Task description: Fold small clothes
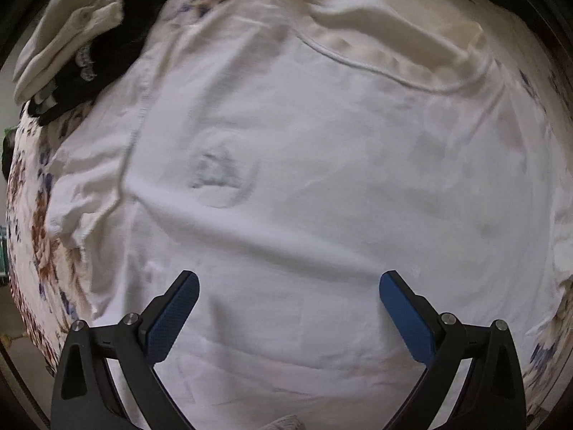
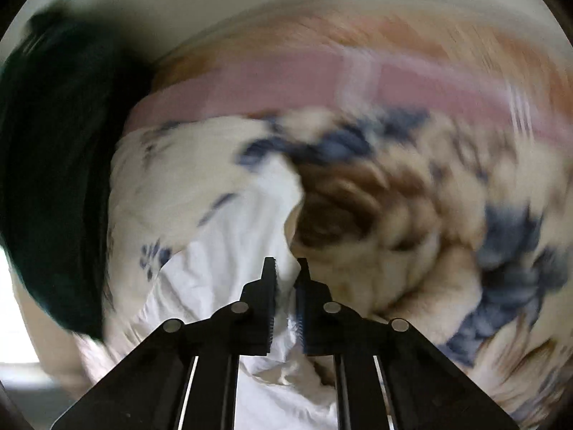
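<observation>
A white T-shirt (image 1: 286,143) lies spread flat on a floral bedsheet (image 1: 32,215), its neckline (image 1: 376,68) toward the top right and a faint print (image 1: 218,172) showing through. My left gripper (image 1: 289,279) points straight down over the shirt's lower part, its blue pads wide apart with nothing between them. In the blurred right wrist view, my right gripper (image 2: 286,268) is shut on an edge of the white shirt (image 2: 232,251), with white cloth pinched between the narrow jaws.
A pile of other clothes, a black garment (image 1: 118,46) and a cream one (image 1: 64,36), sits at the upper left. A pink-banded blanket (image 2: 286,79) lies beyond the floral sheet (image 2: 412,215). A dark green mass (image 2: 53,143) fills the left side.
</observation>
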{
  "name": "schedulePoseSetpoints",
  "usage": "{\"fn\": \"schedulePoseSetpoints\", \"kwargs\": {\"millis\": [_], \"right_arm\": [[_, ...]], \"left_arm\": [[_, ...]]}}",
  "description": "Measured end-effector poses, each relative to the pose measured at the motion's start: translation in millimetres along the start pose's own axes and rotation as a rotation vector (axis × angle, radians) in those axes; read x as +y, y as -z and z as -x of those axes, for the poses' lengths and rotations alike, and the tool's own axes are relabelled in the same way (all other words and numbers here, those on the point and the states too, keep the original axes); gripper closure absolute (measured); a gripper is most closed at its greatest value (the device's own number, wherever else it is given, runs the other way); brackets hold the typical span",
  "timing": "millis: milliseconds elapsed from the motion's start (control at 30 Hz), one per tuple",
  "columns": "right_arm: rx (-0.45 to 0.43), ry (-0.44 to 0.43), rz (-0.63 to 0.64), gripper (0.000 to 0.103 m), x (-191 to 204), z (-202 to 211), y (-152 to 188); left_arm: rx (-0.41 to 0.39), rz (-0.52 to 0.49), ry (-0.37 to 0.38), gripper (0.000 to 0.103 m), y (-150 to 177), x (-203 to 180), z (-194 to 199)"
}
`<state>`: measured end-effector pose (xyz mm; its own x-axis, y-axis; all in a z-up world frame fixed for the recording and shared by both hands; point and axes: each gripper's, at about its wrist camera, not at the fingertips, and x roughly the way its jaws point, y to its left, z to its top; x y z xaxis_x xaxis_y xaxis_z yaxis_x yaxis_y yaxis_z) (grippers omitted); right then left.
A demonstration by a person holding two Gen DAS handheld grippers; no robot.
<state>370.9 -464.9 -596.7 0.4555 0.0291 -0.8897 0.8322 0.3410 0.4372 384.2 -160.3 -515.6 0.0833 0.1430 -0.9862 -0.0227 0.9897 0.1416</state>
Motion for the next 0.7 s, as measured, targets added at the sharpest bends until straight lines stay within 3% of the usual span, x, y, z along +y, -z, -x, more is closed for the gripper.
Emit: {"fn": "schedulePoseSetpoints", "kwargs": {"millis": [167,267,400,533,600,633,700], "right_arm": [[-0.043,0.027,0.464,0.094,103,12,41],[-0.048,0.063,0.836,0.094,164,-2,115],[-0.038,0.116,1.218,0.096,204,-33,215],[-0.052,0.144,1.408,0.096,209,-49,273],[-0.066,0.153,1.454,0.096,207,-49,286],[-0.054,0.145,1.459,0.096,205,-47,288],[0.054,0.098,1.441,0.096,204,-46,292]], "left_arm": [[-0.033,0.089,-0.008,0.0,19,47,26],[-0.034,0.152,-0.024,0.0,40,83,37],[-0.009,0.198,-0.047,0.0,68,126,43],[0.006,0.231,-0.06,0.0,100,160,48],[0.011,0.25,-0.058,0.0,115,176,45],[0.014,0.259,-0.053,0.0,121,184,45],[0.017,0.268,-0.045,0.0,135,194,50]]}}
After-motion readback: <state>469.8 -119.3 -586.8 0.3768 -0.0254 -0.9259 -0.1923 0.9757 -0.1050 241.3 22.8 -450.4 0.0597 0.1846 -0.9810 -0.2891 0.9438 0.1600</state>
